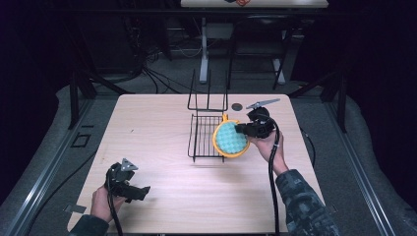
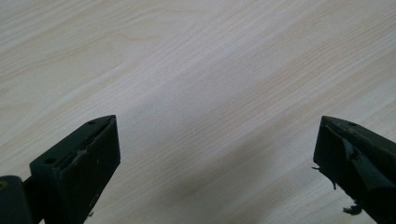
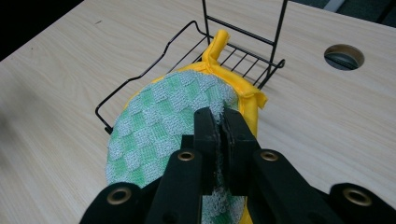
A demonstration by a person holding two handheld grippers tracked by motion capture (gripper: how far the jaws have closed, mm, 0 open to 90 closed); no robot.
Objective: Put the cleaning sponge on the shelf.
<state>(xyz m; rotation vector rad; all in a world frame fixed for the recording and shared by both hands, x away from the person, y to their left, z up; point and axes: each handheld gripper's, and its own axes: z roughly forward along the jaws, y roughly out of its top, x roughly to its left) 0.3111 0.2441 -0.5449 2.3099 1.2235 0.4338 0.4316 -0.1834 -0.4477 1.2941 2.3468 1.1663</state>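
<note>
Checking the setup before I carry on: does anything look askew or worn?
The left gripper's pads look frayed, with torn bits hanging at the edges. The pot holder, pinched in the right gripper, hangs tilted half over the rack's edge.

- The right gripper point(image 1: 242, 129) is clamping a round green-and-yellow pot holder point(image 1: 230, 139) over the black wire rack point(image 1: 205, 136).
- The left gripper point(image 1: 142, 192) is resting low on the counter point(image 1: 157, 128) (near its front-left corner), well apart.
</note>
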